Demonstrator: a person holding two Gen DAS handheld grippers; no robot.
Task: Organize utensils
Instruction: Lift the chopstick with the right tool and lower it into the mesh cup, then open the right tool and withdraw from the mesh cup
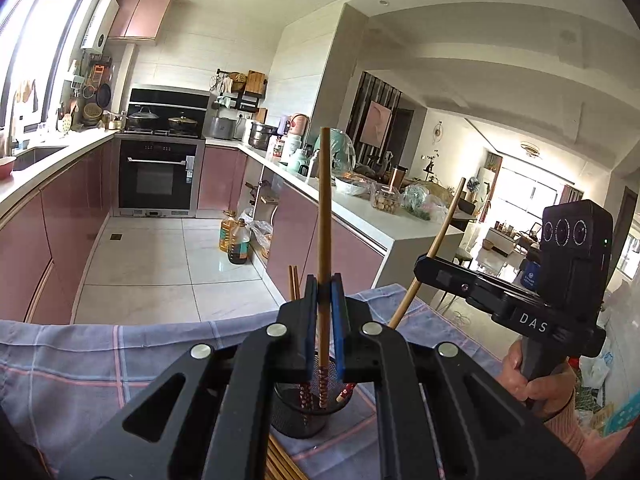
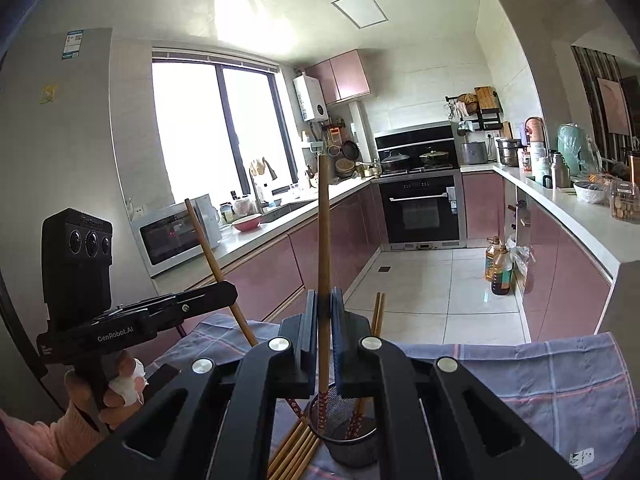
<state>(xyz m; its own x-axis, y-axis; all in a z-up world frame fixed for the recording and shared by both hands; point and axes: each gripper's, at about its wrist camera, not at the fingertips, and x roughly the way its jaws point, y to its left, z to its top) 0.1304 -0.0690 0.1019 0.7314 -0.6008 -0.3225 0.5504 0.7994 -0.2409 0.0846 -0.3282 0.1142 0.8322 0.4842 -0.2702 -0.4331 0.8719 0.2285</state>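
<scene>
Checked cloth (image 1: pixel 80 360) covers my table; my grippers hide much of it. Black mesh cup (image 2: pixel 352 436), half hidden, holds chopsticks. Left gripper (image 1: pixel 325 300) clamps one chopstick (image 1: pixel 324 200) upright; right gripper (image 2: pixel 325 312) clamps another (image 2: pixel 323 220). Loose chopsticks (image 2: pixel 296 452) are cut off below.

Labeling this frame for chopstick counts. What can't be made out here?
- Loose chopsticks on the cloth: count unclear, right gripper body covers them; cut by the bottom edge in the left wrist view.
- Mesh holder: contents partly hidden behind left gripper.
- Lower ends of both held chopsticks: hidden by the pads.
</scene>
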